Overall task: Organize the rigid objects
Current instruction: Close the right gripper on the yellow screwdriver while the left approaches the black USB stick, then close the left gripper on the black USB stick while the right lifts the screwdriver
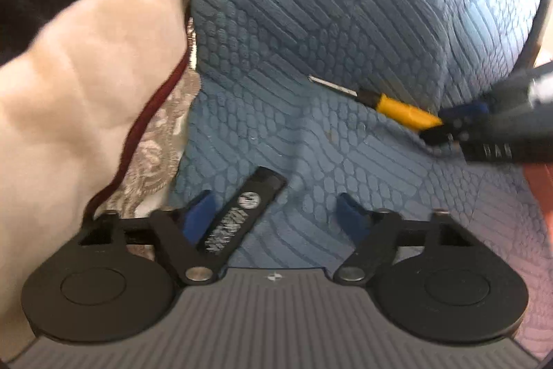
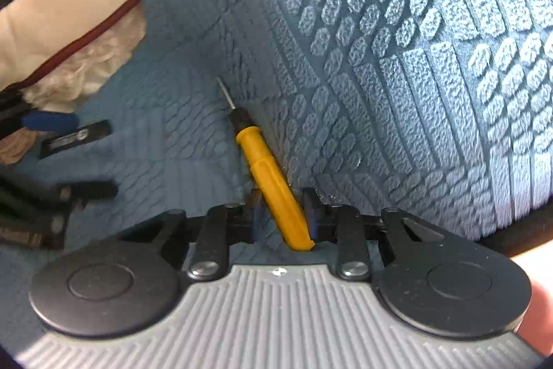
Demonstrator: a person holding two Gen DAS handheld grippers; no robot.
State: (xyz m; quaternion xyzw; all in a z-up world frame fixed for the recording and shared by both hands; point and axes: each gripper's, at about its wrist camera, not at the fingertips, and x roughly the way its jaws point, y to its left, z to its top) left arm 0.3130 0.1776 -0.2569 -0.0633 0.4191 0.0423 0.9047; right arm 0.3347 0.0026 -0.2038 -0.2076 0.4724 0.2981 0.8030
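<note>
Nearest the lens, left claw (image 1: pixel 274 213) spread wide, blue pads (image 1: pixel 198 217) clear of a flat black bar with a white logo (image 1: pixel 243 217) lying between them, close to the left pad, pointing toward 1 o'clock on blue textured upholstery (image 1: pixel 311 23). At 9 o'clock, cream cushion with dark red piping (image 1: pixel 86 75) against the seat back. Toward 3 o'clock, right claw (image 2: pixel 283 217) closed on the butt of a yellow-handled screwdriver (image 2: pixel 268 177), handle resting along the crease between seat and backrest, thin metal tip aimed at 11 o'clock in the right wrist view. No earlier frame for comparison.
</note>
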